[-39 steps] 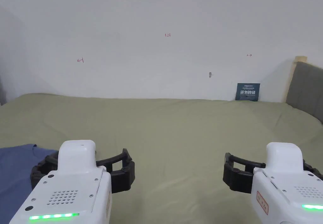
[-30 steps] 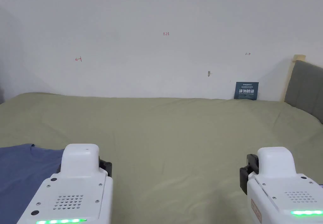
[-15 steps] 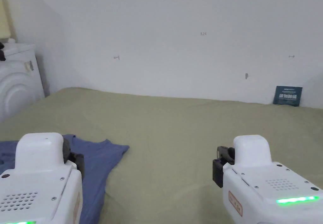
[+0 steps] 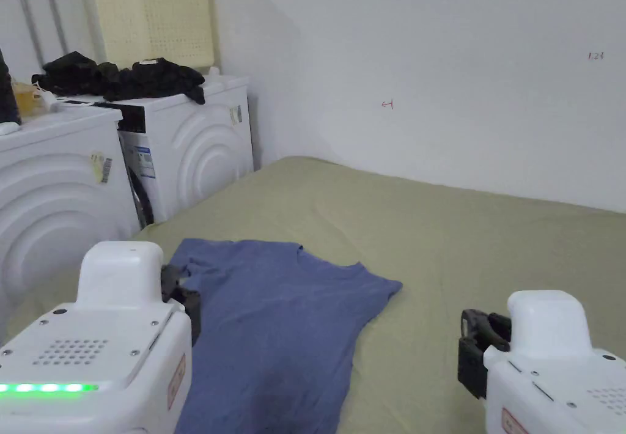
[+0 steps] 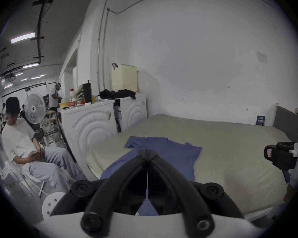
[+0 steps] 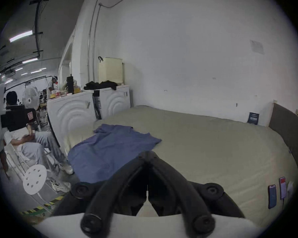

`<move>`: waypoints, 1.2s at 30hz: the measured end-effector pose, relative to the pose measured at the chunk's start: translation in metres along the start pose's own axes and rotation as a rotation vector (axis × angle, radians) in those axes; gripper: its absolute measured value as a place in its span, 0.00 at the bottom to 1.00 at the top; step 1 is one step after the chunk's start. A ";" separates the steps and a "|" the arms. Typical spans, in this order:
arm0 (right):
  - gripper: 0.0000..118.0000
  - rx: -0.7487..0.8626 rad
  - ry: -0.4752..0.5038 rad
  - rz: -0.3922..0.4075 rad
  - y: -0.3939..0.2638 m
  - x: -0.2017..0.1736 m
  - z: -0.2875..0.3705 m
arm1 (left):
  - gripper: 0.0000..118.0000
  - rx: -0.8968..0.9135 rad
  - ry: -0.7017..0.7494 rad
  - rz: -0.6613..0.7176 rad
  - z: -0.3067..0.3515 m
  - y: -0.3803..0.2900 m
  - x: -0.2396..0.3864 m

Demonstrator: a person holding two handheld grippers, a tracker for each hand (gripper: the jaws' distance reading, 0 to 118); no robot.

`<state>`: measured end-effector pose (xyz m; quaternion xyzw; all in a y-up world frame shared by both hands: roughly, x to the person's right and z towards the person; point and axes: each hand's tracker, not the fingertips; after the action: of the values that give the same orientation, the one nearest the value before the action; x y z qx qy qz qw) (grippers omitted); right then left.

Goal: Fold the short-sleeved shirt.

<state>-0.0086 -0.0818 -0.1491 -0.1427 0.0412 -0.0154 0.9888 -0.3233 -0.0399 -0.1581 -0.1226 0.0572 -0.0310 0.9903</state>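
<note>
Shirt (image 4: 275, 325) lies spread on the bed (image 4: 477, 252) — both grippers' fingers closed and empty, so open them before pinching its hem corners.

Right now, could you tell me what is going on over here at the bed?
A person holds a gripper in each hand above a bed with a green sheet. A blue short-sleeved shirt lies spread out on it, not yet folded. The left gripper and right gripper are both shut on nothing and hang clear of the cloth.
</note>
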 end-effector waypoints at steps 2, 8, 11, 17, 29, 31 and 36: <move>0.01 -0.010 -0.032 -0.017 -0.002 0.019 -0.004 | 0.00 -0.039 -0.060 -0.028 -0.039 0.016 0.008; 0.01 -0.063 -0.158 -0.047 -0.009 0.080 -0.024 | 0.00 -0.303 -0.382 0.051 -0.213 0.050 0.049; 0.01 -0.112 -0.213 -0.063 -0.015 0.109 -0.032 | 0.00 -0.516 -0.457 -0.002 -0.306 0.032 0.089; 0.02 -0.169 -0.276 -0.098 -0.035 0.157 -0.054 | 0.15 -0.775 -0.566 -0.183 -0.417 -0.029 0.158; 0.02 -0.293 -0.190 -0.180 -0.088 0.176 -0.087 | 0.88 -0.795 -0.427 -0.279 -0.502 -0.100 0.195; 0.02 -0.300 -0.182 -0.180 -0.095 0.174 -0.087 | 0.73 -0.791 -0.481 -0.234 -0.496 -0.113 0.194; 0.02 -0.313 -0.190 -0.187 -0.100 0.171 -0.088 | 0.00 -0.618 -0.465 -0.259 -0.471 -0.107 0.190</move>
<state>0.1520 -0.2096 -0.2178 -0.2986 -0.0637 -0.0872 0.9483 -0.1974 -0.2705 -0.6057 -0.4242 -0.1774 -0.1081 0.8814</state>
